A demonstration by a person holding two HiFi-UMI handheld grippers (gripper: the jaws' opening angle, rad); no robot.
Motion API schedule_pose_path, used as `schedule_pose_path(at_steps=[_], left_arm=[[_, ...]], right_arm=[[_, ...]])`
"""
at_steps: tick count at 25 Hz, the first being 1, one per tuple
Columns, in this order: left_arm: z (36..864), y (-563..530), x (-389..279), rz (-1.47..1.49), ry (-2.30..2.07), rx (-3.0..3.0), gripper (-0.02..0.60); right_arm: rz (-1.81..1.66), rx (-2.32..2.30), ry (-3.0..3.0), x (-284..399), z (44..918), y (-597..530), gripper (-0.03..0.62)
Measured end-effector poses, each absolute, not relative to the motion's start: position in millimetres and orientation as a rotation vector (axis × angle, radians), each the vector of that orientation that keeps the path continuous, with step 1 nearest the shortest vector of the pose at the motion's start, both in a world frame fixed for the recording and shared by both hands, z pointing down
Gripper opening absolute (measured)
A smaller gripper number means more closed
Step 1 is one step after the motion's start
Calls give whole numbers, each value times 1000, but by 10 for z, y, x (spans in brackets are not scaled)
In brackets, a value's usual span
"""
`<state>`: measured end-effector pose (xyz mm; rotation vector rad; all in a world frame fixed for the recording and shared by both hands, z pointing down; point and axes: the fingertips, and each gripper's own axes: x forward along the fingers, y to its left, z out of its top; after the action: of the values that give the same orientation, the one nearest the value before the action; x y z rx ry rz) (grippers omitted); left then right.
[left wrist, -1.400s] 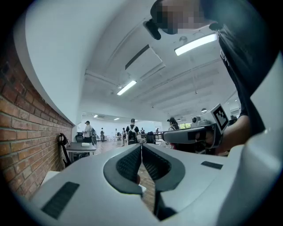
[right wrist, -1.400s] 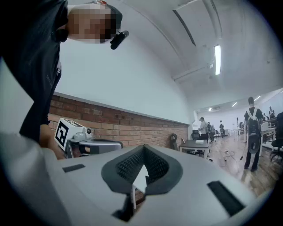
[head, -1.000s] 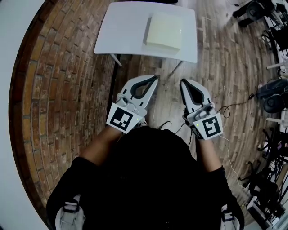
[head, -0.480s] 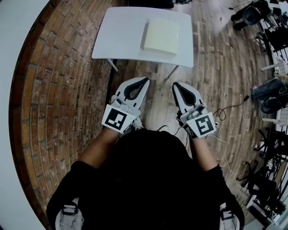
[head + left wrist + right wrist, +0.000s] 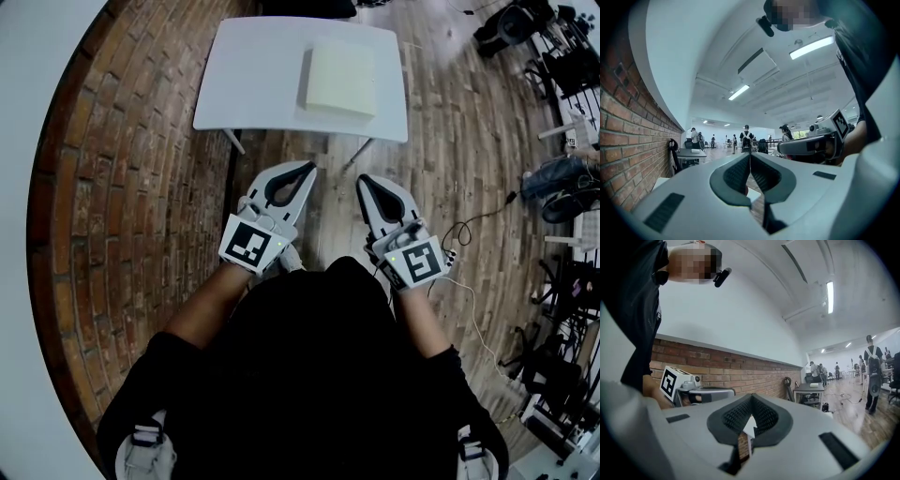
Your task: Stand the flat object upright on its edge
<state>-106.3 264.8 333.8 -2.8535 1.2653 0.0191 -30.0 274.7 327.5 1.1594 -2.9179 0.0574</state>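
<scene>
Clenched and empty, my left gripper (image 5: 305,172) and right gripper (image 5: 364,183) hover short of the worktop (image 5: 253,80), its flat pad (image 5: 340,77) straight ahead.

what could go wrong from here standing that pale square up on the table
The pale yellow flat square pad lies flush on the small white table, toward its right side: prying an edge may push it off. The left gripper and right gripper are both shut and empty, short of the table; reaching in unopened would only shove it.
</scene>
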Motion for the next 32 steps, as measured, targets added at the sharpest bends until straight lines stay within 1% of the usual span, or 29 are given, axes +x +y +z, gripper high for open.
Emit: schedule_pose_path(at_steps=[8, 18, 25, 32], left_arm=[[3411, 2439, -1175, 17, 1289, -2861, 20], [3494, 1769, -1125, -42, 1344, -2811, 20], [3492, 1025, -885, -99, 1390, -2803, 20], [3464, 387, -426, -130, 1426, -2794, 20]], right_arm=[[113, 1197, -2837, -281, 3485, 2487, 8], [151, 1118, -2856, -175, 3665, 1674, 8], [162, 1114, -2874, 112, 3589, 878, 8], [194, 1082, -2892, 567, 3617, 227, 8]])
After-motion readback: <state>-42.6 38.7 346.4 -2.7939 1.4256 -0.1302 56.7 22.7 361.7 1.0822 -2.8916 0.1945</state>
